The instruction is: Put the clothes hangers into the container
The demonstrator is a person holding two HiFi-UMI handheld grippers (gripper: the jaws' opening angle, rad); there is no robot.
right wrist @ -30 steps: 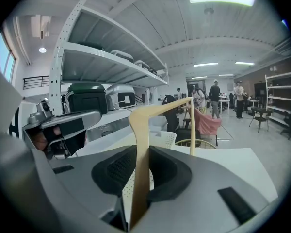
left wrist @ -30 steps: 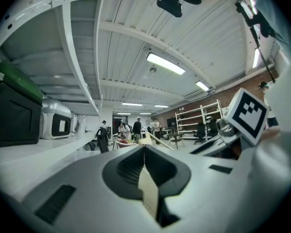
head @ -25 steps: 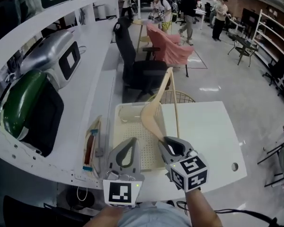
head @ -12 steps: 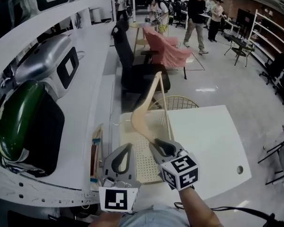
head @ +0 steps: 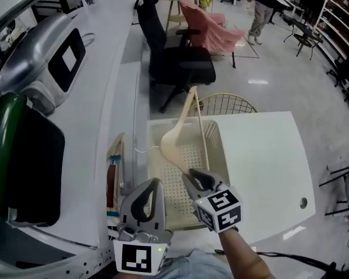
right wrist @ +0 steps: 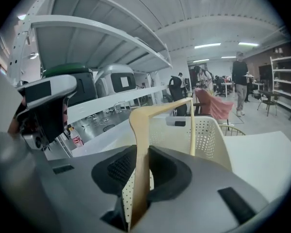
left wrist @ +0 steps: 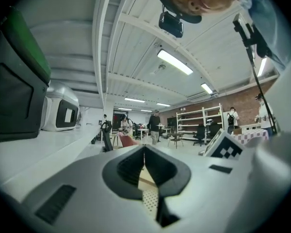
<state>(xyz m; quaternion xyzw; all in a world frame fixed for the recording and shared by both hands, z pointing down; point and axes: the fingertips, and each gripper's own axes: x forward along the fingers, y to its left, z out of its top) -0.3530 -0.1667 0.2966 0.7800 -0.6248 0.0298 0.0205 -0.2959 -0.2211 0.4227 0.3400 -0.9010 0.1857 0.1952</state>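
Two grippers over a white table (head: 262,156). The right gripper (head: 192,176) has its fingers (right wrist: 162,166) clamped on one arm of a pale wooden hanger (head: 180,144), which passes straight between them. The rest of the hanger rises tilted, forward of the fingertips, over the open perforated basket (head: 215,135). The left gripper (head: 154,182) is beside it, its fingers (left wrist: 131,166) closed together on nothing.
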